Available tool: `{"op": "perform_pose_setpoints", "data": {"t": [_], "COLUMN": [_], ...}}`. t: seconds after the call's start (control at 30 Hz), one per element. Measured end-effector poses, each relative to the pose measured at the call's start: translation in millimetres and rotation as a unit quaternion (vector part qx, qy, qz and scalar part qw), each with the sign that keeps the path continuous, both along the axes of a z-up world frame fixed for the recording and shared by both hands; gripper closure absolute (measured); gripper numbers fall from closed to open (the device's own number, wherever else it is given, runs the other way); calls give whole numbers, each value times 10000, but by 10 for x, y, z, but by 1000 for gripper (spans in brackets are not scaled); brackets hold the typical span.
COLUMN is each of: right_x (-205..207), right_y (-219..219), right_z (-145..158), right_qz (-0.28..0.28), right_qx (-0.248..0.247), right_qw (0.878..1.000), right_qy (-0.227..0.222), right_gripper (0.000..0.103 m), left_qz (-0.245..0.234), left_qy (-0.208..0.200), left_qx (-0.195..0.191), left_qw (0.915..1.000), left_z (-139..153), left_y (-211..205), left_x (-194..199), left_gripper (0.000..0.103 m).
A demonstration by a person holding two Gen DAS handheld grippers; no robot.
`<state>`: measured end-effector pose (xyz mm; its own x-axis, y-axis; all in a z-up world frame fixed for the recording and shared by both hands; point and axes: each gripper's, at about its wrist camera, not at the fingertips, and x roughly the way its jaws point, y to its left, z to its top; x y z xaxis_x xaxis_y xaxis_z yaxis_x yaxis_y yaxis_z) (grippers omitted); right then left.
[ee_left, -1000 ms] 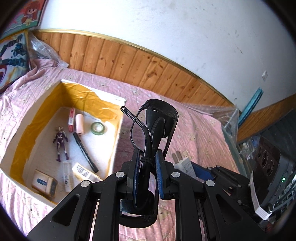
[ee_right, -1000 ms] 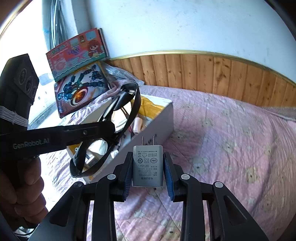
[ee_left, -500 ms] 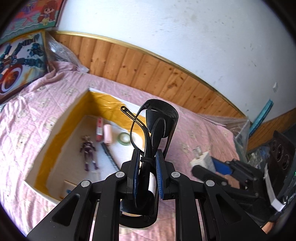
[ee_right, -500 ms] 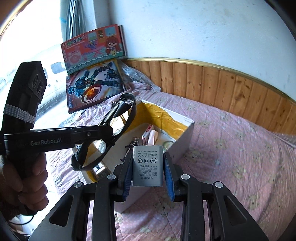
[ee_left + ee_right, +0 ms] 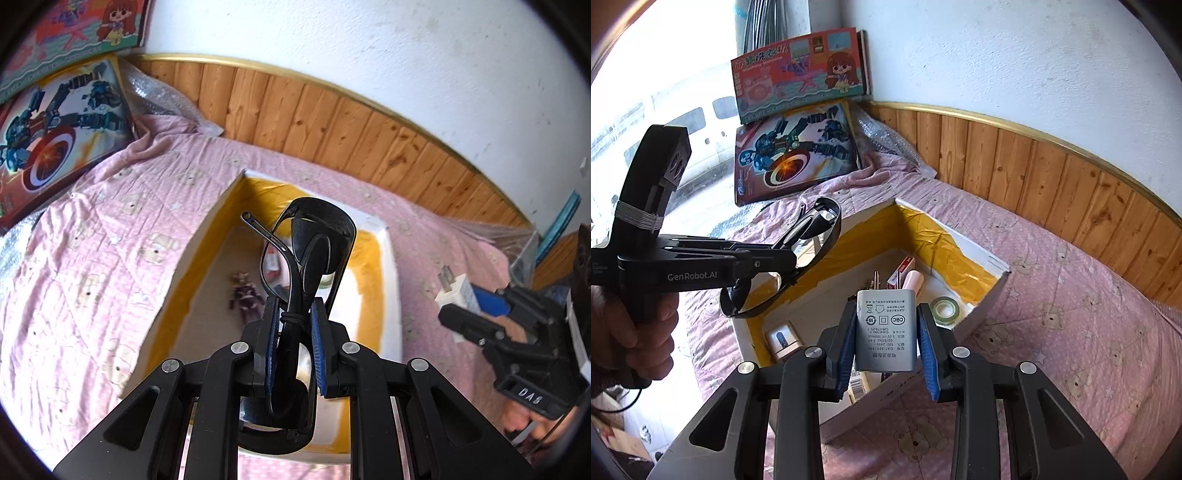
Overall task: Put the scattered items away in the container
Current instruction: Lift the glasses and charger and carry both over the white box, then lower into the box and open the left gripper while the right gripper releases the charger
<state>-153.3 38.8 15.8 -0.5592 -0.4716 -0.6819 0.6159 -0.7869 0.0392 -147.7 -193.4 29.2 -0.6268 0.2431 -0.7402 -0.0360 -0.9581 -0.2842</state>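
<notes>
My left gripper is shut on folded black sunglasses and holds them above the open white box with yellow lining. In the right wrist view the left gripper holds the sunglasses over the box's left side. My right gripper is shut on a grey wall charger, prongs forward, over the box's near edge; the charger also shows in the left wrist view. Inside the box lie a toy figure, a tape roll, a red packet and a small boxed item.
The box sits on a pink bedspread against a wood-panelled wall. Two toy boxes lean at the back left. Bubble wrap lies by the corner. A clear plastic bag sits at the right.
Both grippers have moved toward the box and now hang over it, the sunglasses and the charger still held. The box has shifted to the centre of both views.
</notes>
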Motion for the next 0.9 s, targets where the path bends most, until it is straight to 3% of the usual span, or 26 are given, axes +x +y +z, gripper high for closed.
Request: {"op": "perform_pose_setpoints", "data": {"t": [0.33,0.9], "right_x": [-306,-791], "right_y": [-205,-504], "right_z": [-155,-572], "right_qz": [377,1021], "right_qx": [374,1113], "right_qw": [9984,9860], "right_qy": [-187,-709], "right_gripper": [70,70], "left_qz": [-68,-246], "left_qy": [-611,-1687], "left_qx": [-461,-775], "left_qw": [9970,9823], "left_z": [-309,-753], "left_y": [-109,-110], "left_x": [-256,-676], "left_gripper": [86,86]}}
